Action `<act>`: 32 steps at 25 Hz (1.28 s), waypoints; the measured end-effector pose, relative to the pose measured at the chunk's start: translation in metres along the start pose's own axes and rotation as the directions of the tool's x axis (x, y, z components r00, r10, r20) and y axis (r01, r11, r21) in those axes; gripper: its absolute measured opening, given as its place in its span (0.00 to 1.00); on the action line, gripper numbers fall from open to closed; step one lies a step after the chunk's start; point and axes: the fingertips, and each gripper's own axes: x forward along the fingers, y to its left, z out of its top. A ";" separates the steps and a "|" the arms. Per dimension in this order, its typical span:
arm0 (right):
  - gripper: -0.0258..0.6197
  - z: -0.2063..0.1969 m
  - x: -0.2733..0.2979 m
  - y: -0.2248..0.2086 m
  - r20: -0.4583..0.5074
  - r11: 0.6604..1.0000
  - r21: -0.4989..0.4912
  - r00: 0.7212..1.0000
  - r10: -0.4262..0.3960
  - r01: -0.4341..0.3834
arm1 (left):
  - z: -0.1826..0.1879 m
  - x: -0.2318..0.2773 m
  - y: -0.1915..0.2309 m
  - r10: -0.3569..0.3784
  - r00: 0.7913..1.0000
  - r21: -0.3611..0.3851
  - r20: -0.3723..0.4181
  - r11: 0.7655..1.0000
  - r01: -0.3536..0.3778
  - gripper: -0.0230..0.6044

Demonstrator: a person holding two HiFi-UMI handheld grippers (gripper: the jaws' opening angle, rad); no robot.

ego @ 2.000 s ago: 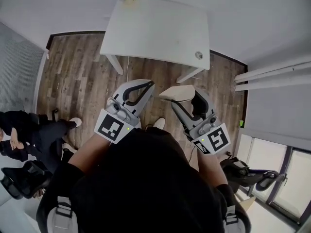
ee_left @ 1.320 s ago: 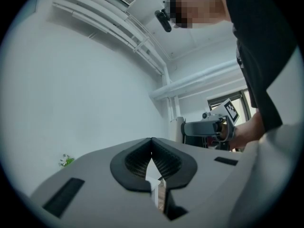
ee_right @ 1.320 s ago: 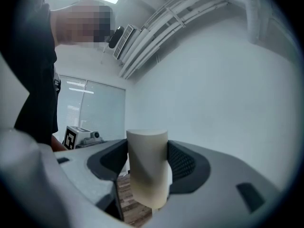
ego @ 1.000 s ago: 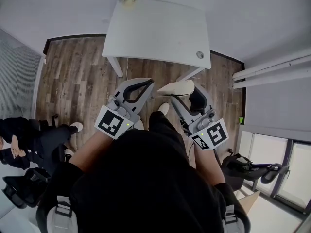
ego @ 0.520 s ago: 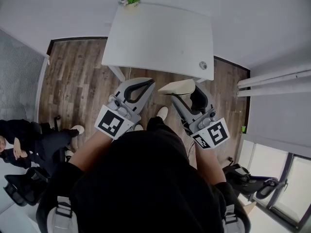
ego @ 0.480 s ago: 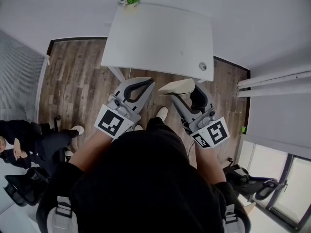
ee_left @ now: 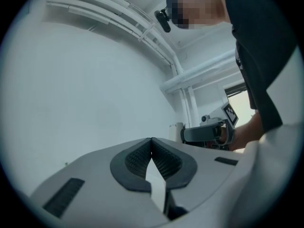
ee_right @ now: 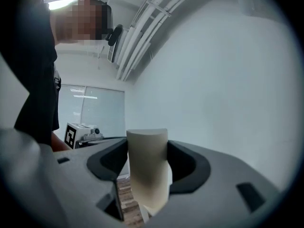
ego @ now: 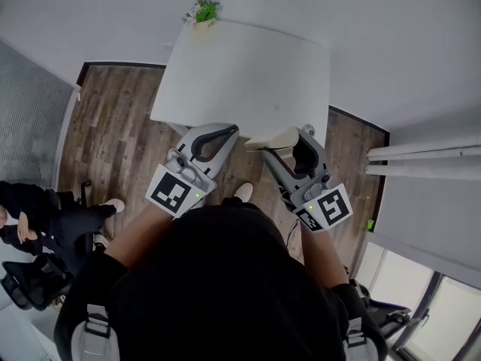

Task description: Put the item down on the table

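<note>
Now | right gripper (ee_right: 147,148) fingers pinching cream, smooth, round-edged item (ee_right: 147,177) | left gripper (ee_left: 152,142) fingers pressed together

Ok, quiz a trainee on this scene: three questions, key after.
1. True or false: the left gripper is shut on nothing.
2. What holds the cream item? A) left gripper B) right gripper C) neither
3. Fill in: the plant stands at the table's ___ edge.

Key: 1 true; 2 B; 3 far.
</note>
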 end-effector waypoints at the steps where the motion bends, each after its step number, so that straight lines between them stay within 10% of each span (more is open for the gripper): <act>1: 0.45 0.000 0.001 -0.007 0.002 1.000 0.001 1.000 0.008 -0.008 | 0.000 0.006 0.002 0.008 1.000 0.004 -0.003 1.000 -0.008 0.03; 22: 0.45 -0.005 0.010 -0.113 -0.008 0.998 0.028 0.998 0.062 -0.061 | -0.012 0.106 0.020 0.073 0.996 0.036 -0.042 0.997 -0.072 0.03; 32: 0.45 -0.006 0.071 -0.174 -0.043 1.000 0.002 0.999 0.011 -0.011 | -0.027 0.160 0.095 0.028 0.999 0.016 -0.030 0.999 -0.028 0.03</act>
